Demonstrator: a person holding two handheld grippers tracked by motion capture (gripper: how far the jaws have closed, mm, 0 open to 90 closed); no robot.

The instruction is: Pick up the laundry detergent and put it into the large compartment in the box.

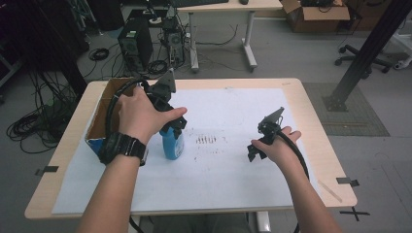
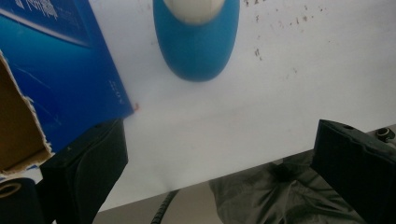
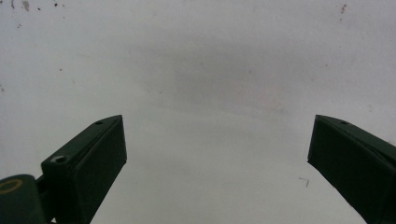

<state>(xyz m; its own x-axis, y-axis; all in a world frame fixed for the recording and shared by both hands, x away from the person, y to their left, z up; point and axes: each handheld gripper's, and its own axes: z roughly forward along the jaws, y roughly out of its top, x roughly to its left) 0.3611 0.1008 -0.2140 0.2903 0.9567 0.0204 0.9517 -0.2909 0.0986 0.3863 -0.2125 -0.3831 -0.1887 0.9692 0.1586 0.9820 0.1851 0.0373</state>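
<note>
A blue bottle [image 1: 172, 144] with a white top [image 2: 196, 9] stands upright on the white sheet [image 1: 223, 170], just right of an open cardboard box [image 1: 102, 114] with a blue side [image 2: 56, 70]. My left gripper [image 1: 176, 125] hovers right above the bottle. In the left gripper view [image 2: 219, 144] its jaws stand wide apart, with the bottle lying beyond them and nothing between them. My right gripper [image 1: 253, 151] is held low over bare sheet to the right of the bottle. It [image 3: 217, 135] is open and empty.
The sheet covers most of a light wooden table [image 1: 311, 126]. Small dark marks [image 1: 206, 140] dot the sheet's middle. Beyond the table are computer towers [image 1: 136, 46], floor cables, another desk [image 1: 223, 7] and a black post [image 1: 364, 53] at the right.
</note>
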